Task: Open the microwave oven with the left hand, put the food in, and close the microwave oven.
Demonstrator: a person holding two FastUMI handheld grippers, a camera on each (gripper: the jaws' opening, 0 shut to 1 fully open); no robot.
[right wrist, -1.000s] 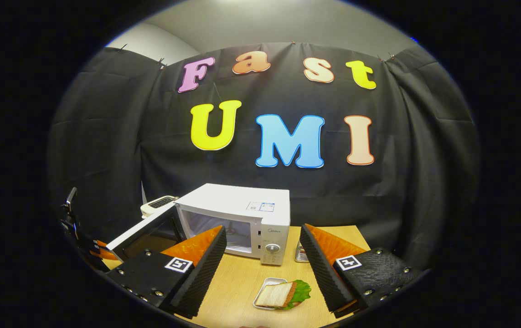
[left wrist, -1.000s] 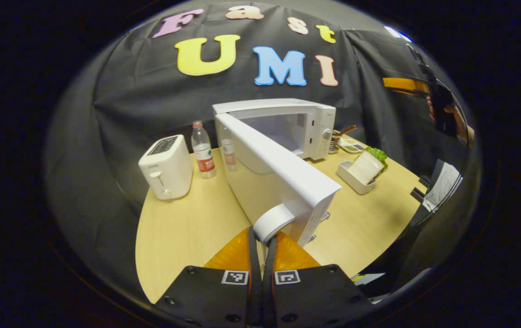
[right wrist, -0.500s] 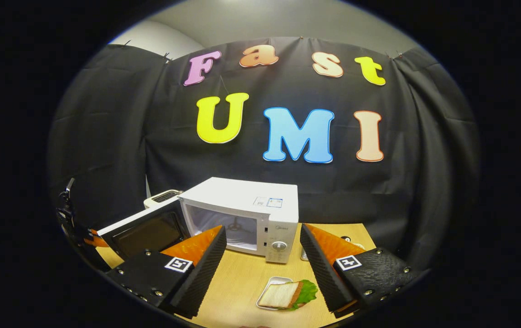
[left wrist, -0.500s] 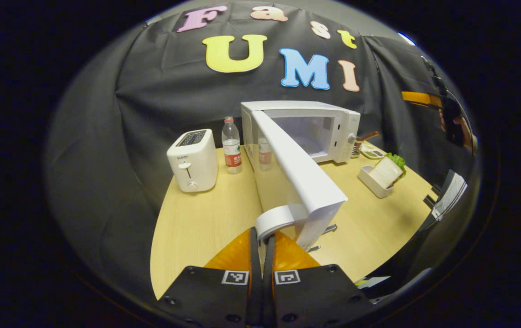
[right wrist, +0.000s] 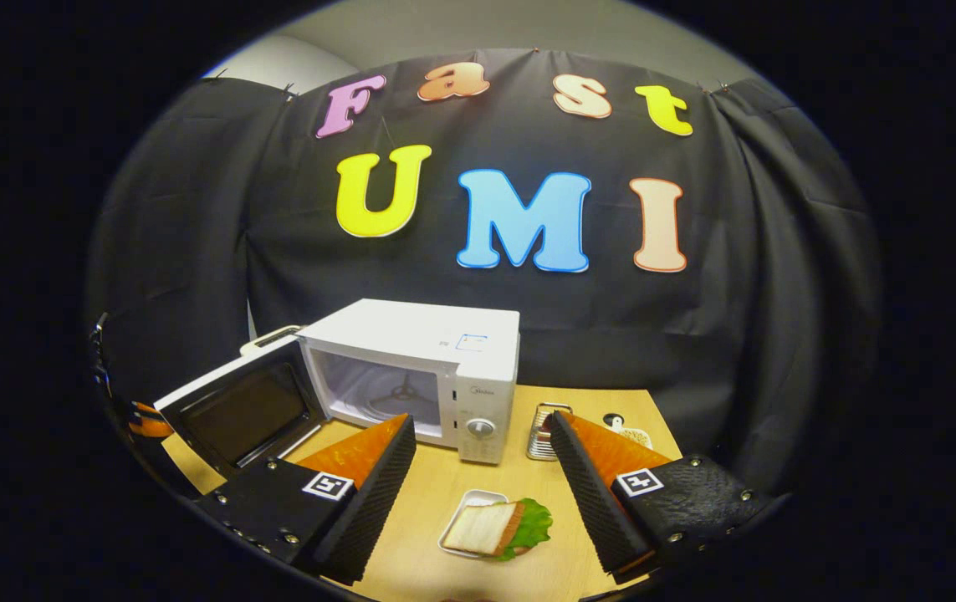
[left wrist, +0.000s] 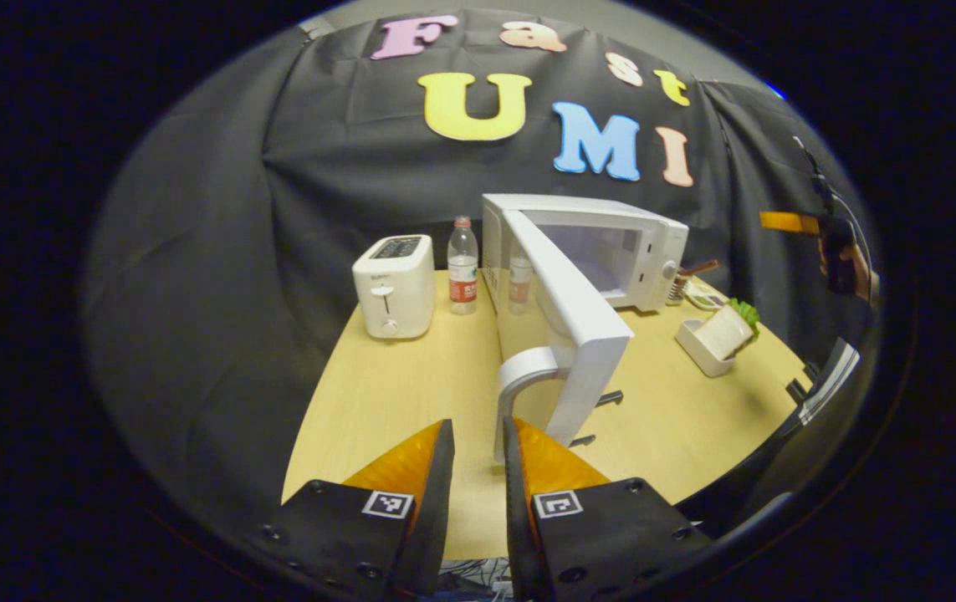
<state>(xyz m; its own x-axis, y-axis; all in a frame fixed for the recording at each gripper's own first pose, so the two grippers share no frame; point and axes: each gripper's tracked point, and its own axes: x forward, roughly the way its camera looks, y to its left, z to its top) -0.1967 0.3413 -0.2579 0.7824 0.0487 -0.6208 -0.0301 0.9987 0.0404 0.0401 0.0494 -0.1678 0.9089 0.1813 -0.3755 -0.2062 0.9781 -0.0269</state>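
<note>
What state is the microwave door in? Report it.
Open. The door stands swung out from the microwave, its empty cavity exposed; the left tool has parted, off the handle.

— What stands to the left of the oven, in the left gripper view?
— A white toaster [left wrist: 395, 286] on the pale wooden table [left wrist: 394, 401], with a clear water bottle [left wrist: 462, 267] with a red label just beside it, both upright near the black cloth wall [left wrist: 277, 209].
— And in the right gripper view?
— A metal grater [right wrist: 541, 432] stands upright near the far edge of the table, with a small flat dish [right wrist: 630, 431] just beyond it; its contents are too small to tell.
</note>
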